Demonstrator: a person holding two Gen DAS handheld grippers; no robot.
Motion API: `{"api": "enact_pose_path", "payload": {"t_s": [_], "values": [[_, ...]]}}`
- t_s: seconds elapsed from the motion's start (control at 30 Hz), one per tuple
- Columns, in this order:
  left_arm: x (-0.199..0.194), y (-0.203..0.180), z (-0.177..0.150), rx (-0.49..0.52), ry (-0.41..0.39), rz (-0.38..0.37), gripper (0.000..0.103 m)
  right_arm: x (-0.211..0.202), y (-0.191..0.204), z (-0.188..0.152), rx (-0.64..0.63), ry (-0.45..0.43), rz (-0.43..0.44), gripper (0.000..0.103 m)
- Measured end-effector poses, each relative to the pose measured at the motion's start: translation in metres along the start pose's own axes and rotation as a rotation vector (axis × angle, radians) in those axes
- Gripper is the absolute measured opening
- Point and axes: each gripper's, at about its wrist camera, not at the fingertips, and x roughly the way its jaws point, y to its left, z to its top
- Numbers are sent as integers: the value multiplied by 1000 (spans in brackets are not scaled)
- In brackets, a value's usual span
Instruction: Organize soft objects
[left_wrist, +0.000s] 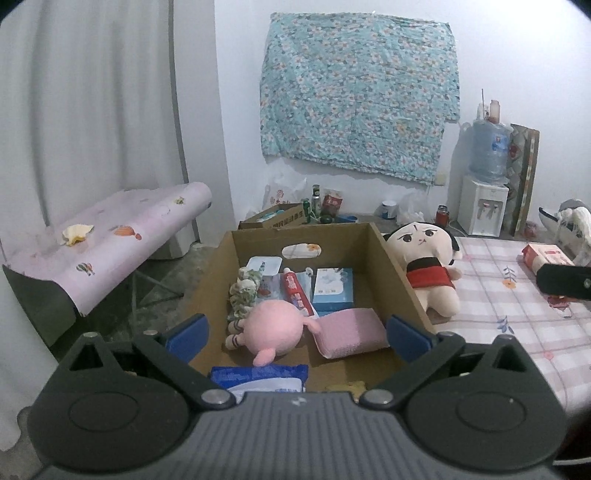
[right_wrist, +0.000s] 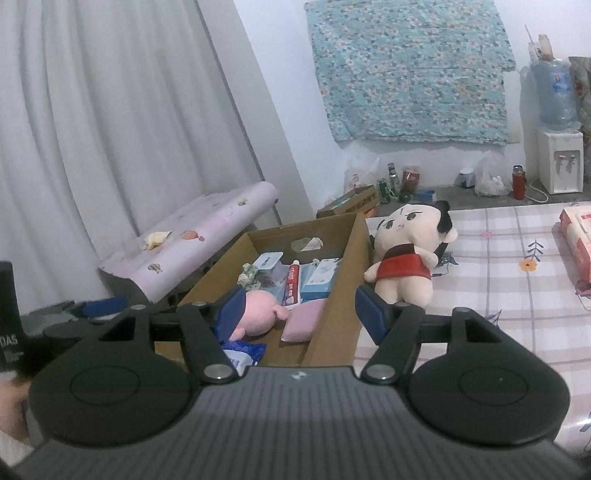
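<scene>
Left gripper (left_wrist: 297, 332) fingers spread wide and empty; pink plush (left_wrist: 271, 328) lies between and just beyond them, inside the cardboard box (left_wrist: 397, 273). Right gripper (right_wrist: 299, 314) fingers apart, gripping nothing; big-headed doll (right_wrist: 404, 254) sits just ahead on the checked bedsheet (right_wrist: 517, 280). Toothpaste tube (left_wrist: 297, 293) print is unreadable.

Frame centre: a cardboard box (left_wrist: 399, 273) holds a round plush (left_wrist: 273, 328) and towel (left_wrist: 351, 332); a doll (left_wrist: 428, 266) sits right, on the table (left_wrist: 517, 332).
</scene>
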Motion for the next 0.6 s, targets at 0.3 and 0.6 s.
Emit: {"api": "enact_pose_path", "payload": {"t_s": [0.3,0.6], "values": [[-5,11,-15,-124,-37,26,103,2,-3,6,58,-75,-23,67],[21,25,-19,-89,62,119,103,16,-1,0,27,-95,-20,67]]}}
